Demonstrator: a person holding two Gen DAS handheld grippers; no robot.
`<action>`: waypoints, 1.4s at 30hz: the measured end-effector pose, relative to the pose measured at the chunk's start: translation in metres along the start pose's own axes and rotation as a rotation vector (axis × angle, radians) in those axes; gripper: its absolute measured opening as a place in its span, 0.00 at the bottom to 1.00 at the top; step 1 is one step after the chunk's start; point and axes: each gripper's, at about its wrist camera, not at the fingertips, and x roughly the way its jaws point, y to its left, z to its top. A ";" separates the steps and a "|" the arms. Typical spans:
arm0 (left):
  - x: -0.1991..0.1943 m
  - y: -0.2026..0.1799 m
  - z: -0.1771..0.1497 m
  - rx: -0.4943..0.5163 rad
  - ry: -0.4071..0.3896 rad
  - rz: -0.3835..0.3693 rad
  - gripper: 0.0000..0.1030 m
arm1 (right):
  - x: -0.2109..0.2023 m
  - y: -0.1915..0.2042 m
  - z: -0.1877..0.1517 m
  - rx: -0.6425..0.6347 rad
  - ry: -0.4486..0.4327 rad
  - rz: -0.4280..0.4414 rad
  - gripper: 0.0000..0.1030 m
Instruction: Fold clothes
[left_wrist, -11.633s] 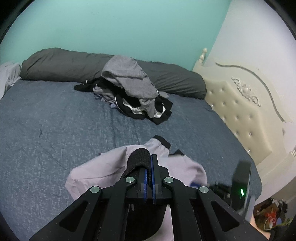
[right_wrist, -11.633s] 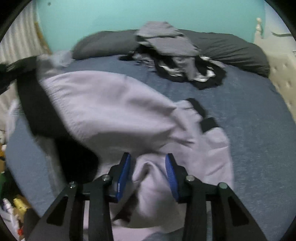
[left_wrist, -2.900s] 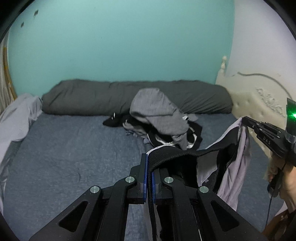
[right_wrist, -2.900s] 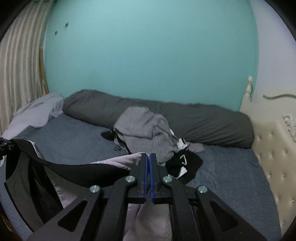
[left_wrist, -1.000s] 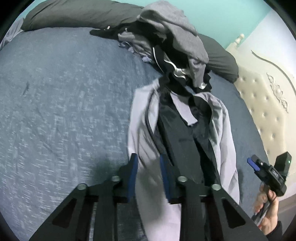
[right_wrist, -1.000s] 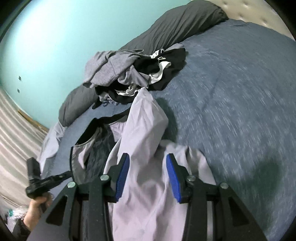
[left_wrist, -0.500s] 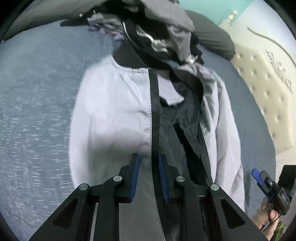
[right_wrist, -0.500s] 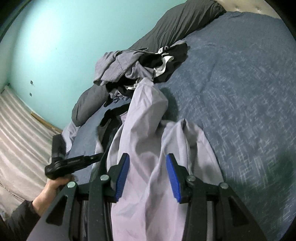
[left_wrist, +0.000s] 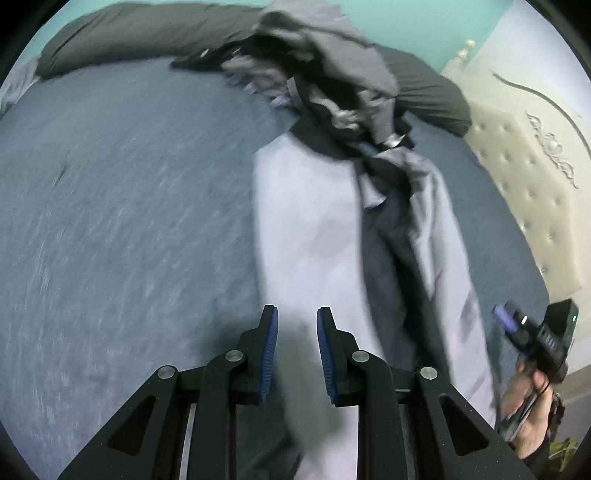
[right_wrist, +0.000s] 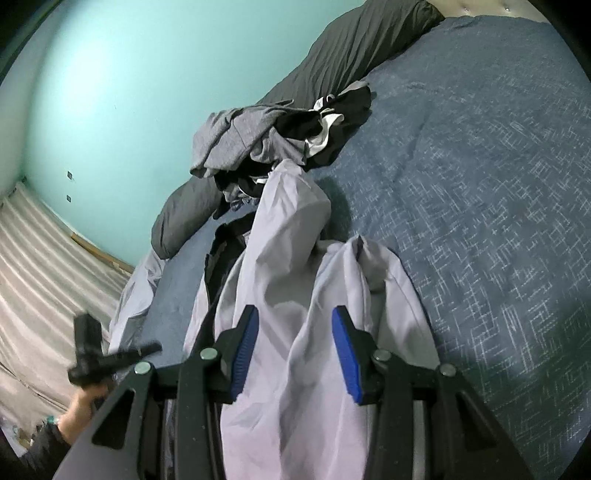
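A lilac jacket (left_wrist: 314, 229) with black lining and collar lies lengthwise on the blue bed cover (left_wrist: 110, 203), front open, with its collar toward the clothes pile. In the left wrist view my left gripper (left_wrist: 295, 321) hovers open over the jacket's left edge near the hem, gripping nothing. My right gripper (left_wrist: 506, 319) shows at the right, held by a hand. In the right wrist view the right gripper (right_wrist: 295, 325) stands open just above the crumpled lilac jacket (right_wrist: 288, 258), its pads clear of the cloth. The left gripper (right_wrist: 151, 349) is blurred at the lower left.
A pile of grey and black clothes (left_wrist: 332, 74) lies at the jacket's collar end, in front of a long dark grey bolster (left_wrist: 147, 37). A cream tufted headboard (left_wrist: 535, 166) stands to the right. Bare bed cover (right_wrist: 480, 184) spreads on both sides of the jacket.
Earlier both grippers held the jacket up by its hem; it now lies on the bed. In the last half second the left gripper slid from the zipper to the jacket's left edge.
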 end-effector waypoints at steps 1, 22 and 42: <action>0.000 0.006 -0.009 -0.011 0.017 0.004 0.23 | -0.001 0.000 0.000 0.001 -0.002 0.002 0.41; 0.038 -0.043 -0.074 0.123 0.151 0.035 0.21 | -0.010 -0.002 0.006 0.017 -0.045 0.011 0.41; 0.013 -0.038 -0.052 0.081 0.112 0.052 0.23 | -0.012 -0.003 0.007 0.026 -0.053 0.015 0.41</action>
